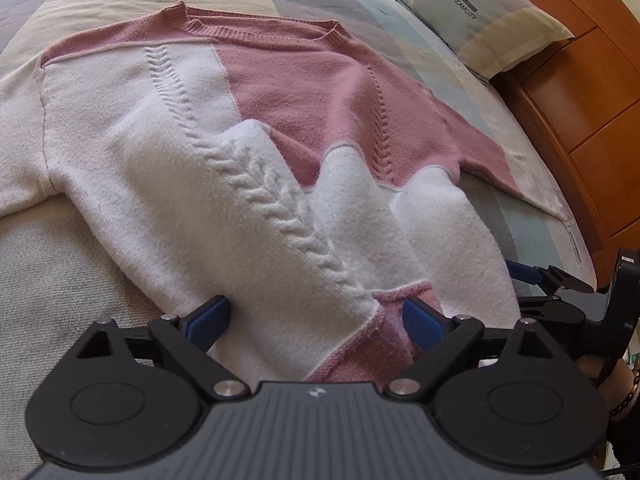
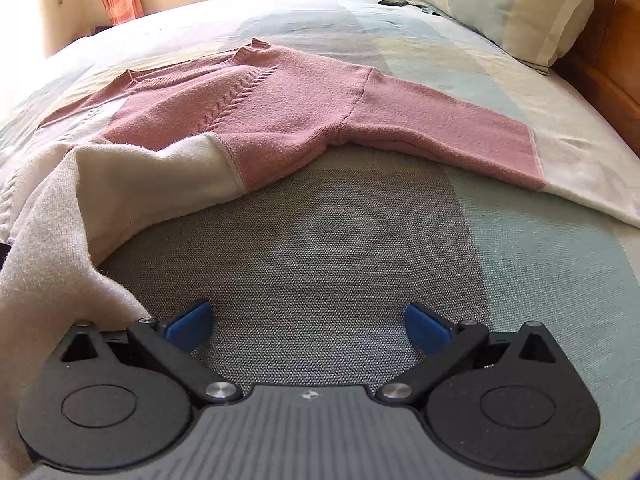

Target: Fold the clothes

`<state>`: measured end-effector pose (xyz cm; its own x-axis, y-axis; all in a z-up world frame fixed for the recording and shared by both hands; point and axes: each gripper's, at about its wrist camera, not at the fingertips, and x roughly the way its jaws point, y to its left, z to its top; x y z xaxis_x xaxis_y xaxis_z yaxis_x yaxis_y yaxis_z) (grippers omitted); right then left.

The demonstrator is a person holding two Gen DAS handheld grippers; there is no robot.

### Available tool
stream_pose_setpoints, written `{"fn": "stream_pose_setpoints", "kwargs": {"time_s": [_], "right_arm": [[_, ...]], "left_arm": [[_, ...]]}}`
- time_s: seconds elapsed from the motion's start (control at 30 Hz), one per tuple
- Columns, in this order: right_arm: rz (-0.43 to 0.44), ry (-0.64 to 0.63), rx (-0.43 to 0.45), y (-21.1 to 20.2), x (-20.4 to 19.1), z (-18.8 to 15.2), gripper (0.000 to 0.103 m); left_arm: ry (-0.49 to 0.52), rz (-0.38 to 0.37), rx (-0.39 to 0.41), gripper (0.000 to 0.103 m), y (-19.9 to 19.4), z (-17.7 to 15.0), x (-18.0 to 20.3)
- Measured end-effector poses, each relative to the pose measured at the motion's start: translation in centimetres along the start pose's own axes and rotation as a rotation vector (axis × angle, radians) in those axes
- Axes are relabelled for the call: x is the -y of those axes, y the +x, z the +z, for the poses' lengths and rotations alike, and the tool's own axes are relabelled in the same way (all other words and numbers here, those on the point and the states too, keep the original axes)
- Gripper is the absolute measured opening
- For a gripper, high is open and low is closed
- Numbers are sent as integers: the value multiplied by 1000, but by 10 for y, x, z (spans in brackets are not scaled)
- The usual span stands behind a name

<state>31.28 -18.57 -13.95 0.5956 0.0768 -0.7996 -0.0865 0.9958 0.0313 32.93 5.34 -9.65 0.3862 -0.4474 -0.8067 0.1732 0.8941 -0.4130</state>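
Mounted just behind each tool's own fingers, both angled steeply down and close over the bed (image 2: 320, 240): left view ahead onto the sweater (image 1: 168, 168) body, right view ahead onto bare cover, sharing the sweater's pink half, the pillow (image 1: 484, 12) and headboard (image 1: 580, 92) far ahead-right.

sweater (image 1: 168, 152): fuzzy knit | bedspread (image 2: 328, 248): coarse weave | headboard (image 1: 592, 80): glossy wood

Bright daylight, soft shadows, sharp focus, fisheye-bent edges.
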Motion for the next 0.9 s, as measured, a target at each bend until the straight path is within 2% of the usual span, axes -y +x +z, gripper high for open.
{"fn": "stream_pose_setpoints", "kwargs": {"time_s": [0.37, 0.7, 0.9], "right_arm": [[84, -108, -16, 5, 7, 10, 103], [130, -187, 2, 3, 11, 8, 103], [127, -214, -59, 5, 9, 16, 103]], "left_arm": [[-67, 84, 37, 94, 0, -4, 11], [-6, 112, 33, 94, 3, -5, 17], [26, 127, -11, 94, -4, -6, 19]]}}
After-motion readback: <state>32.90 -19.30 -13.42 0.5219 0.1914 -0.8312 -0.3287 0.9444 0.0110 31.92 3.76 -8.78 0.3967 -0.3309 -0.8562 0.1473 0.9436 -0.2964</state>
